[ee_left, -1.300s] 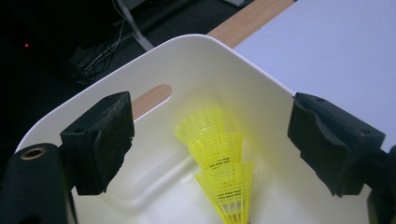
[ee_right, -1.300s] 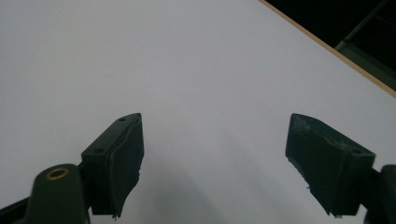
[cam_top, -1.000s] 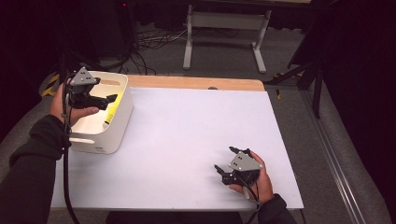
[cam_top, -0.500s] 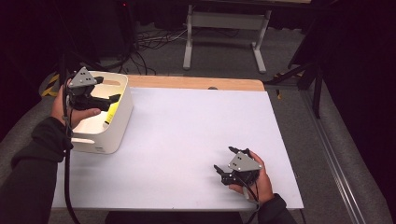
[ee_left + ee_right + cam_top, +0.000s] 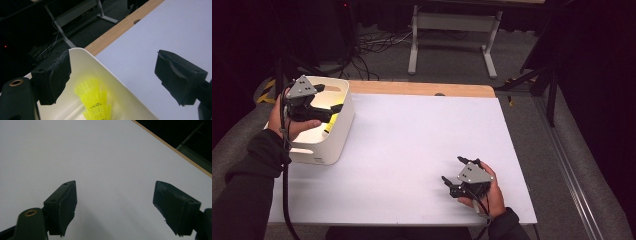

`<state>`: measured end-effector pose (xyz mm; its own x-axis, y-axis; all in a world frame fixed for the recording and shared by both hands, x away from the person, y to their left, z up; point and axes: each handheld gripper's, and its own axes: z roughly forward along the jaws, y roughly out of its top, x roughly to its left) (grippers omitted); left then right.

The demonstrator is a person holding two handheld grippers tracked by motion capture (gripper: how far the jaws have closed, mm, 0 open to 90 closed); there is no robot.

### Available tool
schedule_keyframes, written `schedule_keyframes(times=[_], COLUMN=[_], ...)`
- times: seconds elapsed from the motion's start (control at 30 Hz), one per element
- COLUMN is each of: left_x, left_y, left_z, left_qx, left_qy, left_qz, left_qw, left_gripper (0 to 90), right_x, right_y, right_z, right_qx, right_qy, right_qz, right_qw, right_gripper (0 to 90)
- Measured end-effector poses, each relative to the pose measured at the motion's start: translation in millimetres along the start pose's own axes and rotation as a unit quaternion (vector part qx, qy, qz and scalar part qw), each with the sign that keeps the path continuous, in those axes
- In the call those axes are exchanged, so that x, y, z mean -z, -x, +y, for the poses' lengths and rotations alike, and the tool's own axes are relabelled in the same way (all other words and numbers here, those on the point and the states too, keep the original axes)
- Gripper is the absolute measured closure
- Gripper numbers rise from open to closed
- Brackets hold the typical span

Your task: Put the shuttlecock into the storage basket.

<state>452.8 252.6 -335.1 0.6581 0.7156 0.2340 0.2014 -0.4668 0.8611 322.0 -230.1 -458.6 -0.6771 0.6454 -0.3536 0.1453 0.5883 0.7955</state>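
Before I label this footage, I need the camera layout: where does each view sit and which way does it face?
High view: above the person's side, looking forward and down on the white table; forearms, hands, left gripper, right gripper.
Left gripper view: rides the left gripper, jaws apart over the white bin holding yellow shuttlecocks.
Right gripper view: rides the right gripper, facing bare table.
Shared: bin and shuttlecocks, high and left gripper views.
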Motion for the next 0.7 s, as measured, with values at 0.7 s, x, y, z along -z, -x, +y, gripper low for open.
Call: schedule_keyframes(times=[0.7], left_x=[9.7], left_y=[25.8], left_z=[8.5], left_qx=[-0.019], left_qy=[0.042], left_qz=[-0.012], left_qw=[0.9989], left_gripper=[8.7], right_x=[7.8], right_y=[6.2], right_z=[2.2], right_qx=[-0.018], right_qy=[0.026], right_qz=[-0.014], right_qw=[0.9994], right_gripper=[20.1])
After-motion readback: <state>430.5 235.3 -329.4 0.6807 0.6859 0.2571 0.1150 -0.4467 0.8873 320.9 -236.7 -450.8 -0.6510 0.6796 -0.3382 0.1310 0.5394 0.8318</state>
